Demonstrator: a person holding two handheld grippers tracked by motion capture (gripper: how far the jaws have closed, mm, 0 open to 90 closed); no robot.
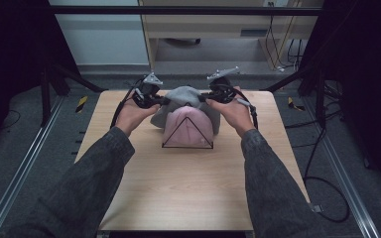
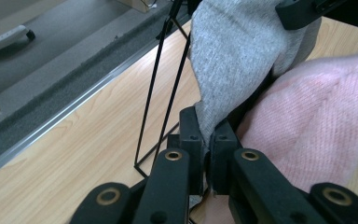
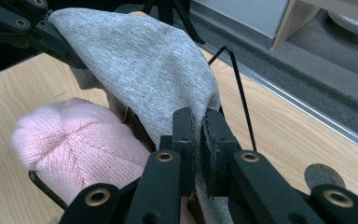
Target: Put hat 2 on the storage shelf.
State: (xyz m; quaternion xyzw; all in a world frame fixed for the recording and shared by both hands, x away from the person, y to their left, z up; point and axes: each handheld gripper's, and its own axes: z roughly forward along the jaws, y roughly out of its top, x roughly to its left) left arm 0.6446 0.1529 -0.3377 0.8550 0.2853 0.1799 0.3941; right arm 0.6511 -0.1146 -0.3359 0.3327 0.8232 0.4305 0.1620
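Grey hat (image 1: 183, 95): soft jersey cloth, held up over the black wire stand (image 1: 187, 134) at the far middle of the table (image 1: 178, 193), stretched between both tools.
Pink hat (image 1: 188, 126): knitted, sits on the stand just below and in front of the grey one.
Left tool (image 2: 208, 140): clenched on the grey hat's edge, jaws pinching the cloth.
Right tool (image 3: 198, 130): clenched on the opposite edge.
Hands: left hand (image 1: 135, 113) and right hand (image 1: 234, 111) reach forward, forearms angled inward, tools pointing toward each other.
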